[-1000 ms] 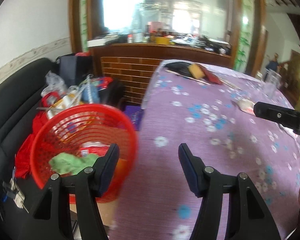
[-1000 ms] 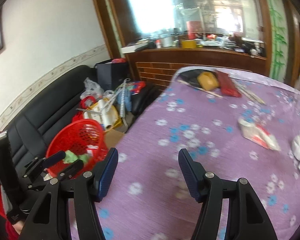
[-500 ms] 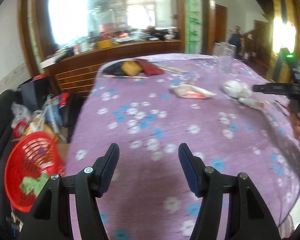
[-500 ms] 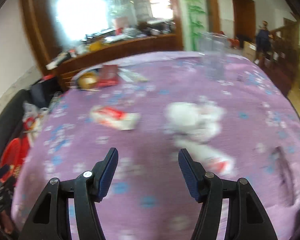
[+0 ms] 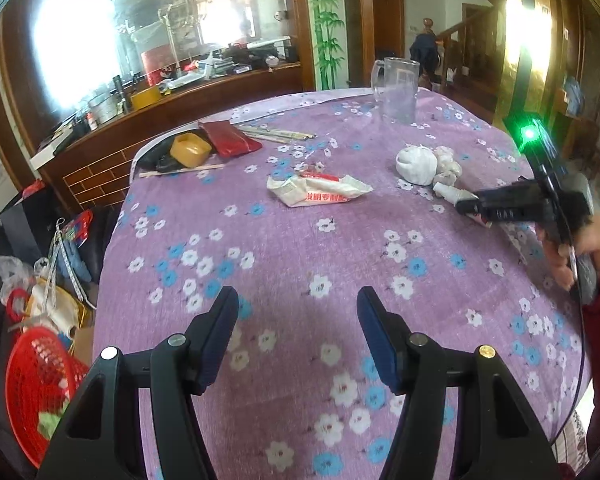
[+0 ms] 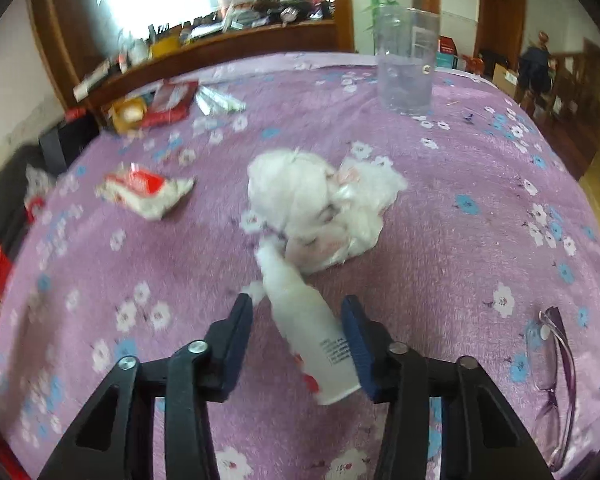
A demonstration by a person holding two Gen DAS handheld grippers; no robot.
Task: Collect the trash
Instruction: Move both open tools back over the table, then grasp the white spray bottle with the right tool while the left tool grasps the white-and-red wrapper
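A white plastic bottle (image 6: 308,324) lies on the purple flowered tablecloth (image 6: 460,240), pointing at a wad of crumpled white tissue and plastic (image 6: 300,192). My right gripper (image 6: 297,308) straddles the bottle and its jaws are closing. The right pad (image 6: 354,340) is at the bottle's side, while a gap remains at the left pad. A red and white wrapper (image 6: 144,190) lies to the left. My left gripper (image 5: 296,304) hovers open over bare cloth, with nothing between its fingers. The left wrist view shows the right gripper (image 5: 470,208) at the bottle (image 5: 448,191), and the red basket (image 5: 32,384) low at the left.
A glass mug (image 6: 406,68) stands at the table's far side. Eyeglasses (image 6: 552,360) lie near the right edge. A yellow box (image 5: 190,150), a red pouch (image 5: 228,142) and chopsticks (image 5: 276,133) sit at the far left corner. Clutter fills the sofa beside the basket.
Both views swung from the red basket to the table's trash. My right gripper came down over the white bottle and its jaws narrowed. My left gripper stayed open.
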